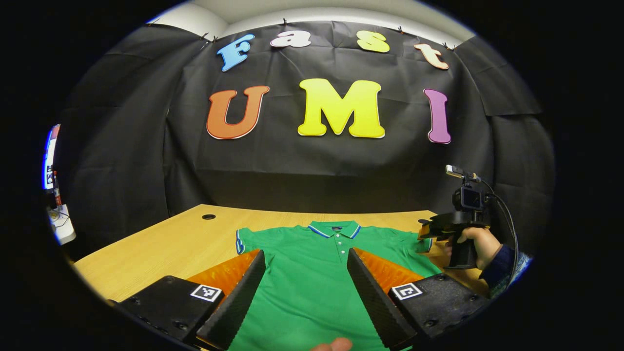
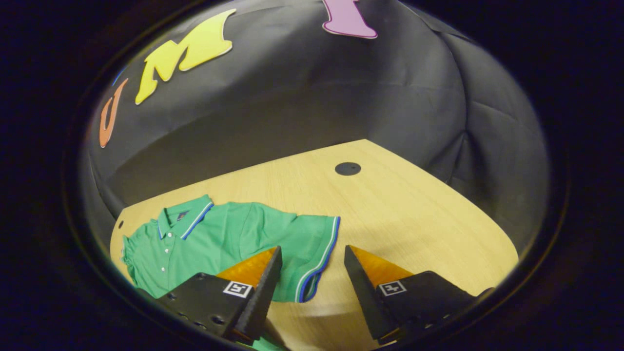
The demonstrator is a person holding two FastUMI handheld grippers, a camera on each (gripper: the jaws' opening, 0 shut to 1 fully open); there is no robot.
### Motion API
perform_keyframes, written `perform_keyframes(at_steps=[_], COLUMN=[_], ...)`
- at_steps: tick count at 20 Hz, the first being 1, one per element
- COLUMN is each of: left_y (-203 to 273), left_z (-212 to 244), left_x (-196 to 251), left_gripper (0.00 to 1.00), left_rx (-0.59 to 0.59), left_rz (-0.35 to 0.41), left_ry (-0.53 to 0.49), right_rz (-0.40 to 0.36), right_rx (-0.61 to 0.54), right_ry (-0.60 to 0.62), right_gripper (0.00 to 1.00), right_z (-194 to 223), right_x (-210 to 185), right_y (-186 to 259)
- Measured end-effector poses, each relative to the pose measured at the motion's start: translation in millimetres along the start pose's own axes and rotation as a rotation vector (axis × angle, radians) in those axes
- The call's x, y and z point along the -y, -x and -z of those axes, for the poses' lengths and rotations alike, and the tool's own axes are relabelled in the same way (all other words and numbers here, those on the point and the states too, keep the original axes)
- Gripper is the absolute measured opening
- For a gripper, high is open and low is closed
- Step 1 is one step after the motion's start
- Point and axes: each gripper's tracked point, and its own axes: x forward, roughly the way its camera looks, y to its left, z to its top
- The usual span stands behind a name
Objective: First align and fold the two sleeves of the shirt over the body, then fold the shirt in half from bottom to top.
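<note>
A green shirt (image 1: 312, 273) lay flat, collar (image 1: 335, 229) up, on the table (image 1: 161, 243), both sleeves spread out to the sides of its body, neither fold showing; sleeves and the bottom-to-top fold all appeared left to make. The left gripper (image 1: 306, 292) hung wide open over the shirt's chest, holding nothing. The right gripper (image 2: 312, 280), equally open and empty, hovered at the shirt's right sleeve (image 2: 312, 243), beside its striped cuff

wooden table (image 1: 161, 243) | round cable hole (image 2: 347, 168) near far edge | black cloth wall (image 1: 292, 165) behind
</note>
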Motion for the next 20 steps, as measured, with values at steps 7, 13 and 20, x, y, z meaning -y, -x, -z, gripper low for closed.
perform_keyframes(at_steps=[7,13,20], left_y=[-2.7,-3.5,-5.9], left_z=[3.1,5.9,7.8], left_x=[-6.3,-6.6,-9.3], left_gripper=[1.0,1.0,1.0], left_rx=[-0.013,-0.022,-0.031], left_rz=[-0.016,-0.018,-0.024], left_ry=[0.003,0.006,0.01], right_rz=[-0.011,0.002,0.012], right_rx=[-0.006,0.084,0.227], right_ry=[0.042,0.248,0.497], right_gripper=[0.24,0.03,0.03], right_z=[-0.2,-17.1,-44.2], right_x=[-7.7,-14.8,-52.6], right_y=[-13.0,-10.0,13.2])
